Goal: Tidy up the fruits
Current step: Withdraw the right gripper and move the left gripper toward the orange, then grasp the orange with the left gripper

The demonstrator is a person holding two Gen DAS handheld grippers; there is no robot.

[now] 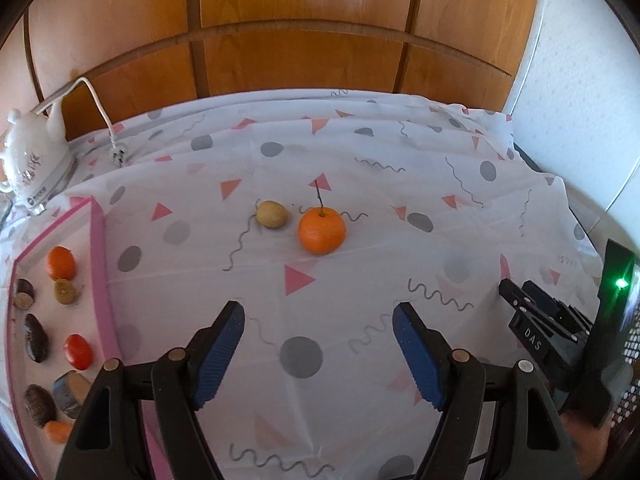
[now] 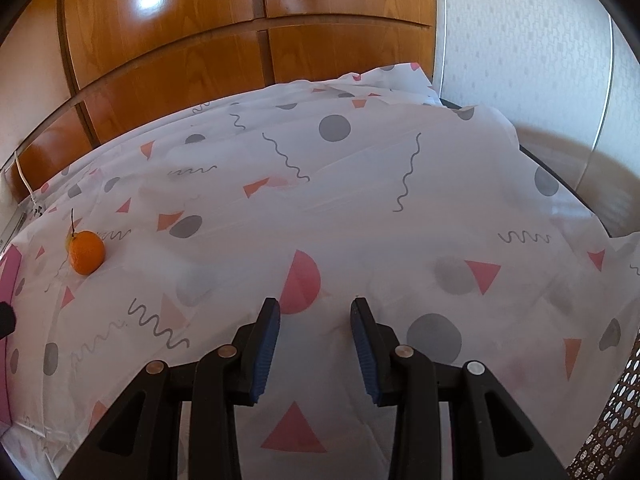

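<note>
An orange (image 1: 321, 230) with a thin stem stands on the patterned tablecloth, with a small yellowish fruit (image 1: 272, 214) just left of it. My left gripper (image 1: 319, 320) is open and empty, well short of both. A pink-rimmed tray (image 1: 100, 280) at the left holds several fruits, among them a small orange (image 1: 61, 263) and a red one (image 1: 78, 352). My right gripper (image 2: 314, 312) is open and empty over bare cloth; the orange (image 2: 87, 257) lies far to its left. The right gripper's body (image 1: 536, 320) shows at the left wrist view's right edge.
A white electric kettle (image 1: 30, 164) with a loose cord and plug (image 1: 118, 156) stands at the back left. A wooden wardrobe (image 1: 300, 32) runs behind the table. The table's right edge (image 2: 560, 184) drops off near a white wall.
</note>
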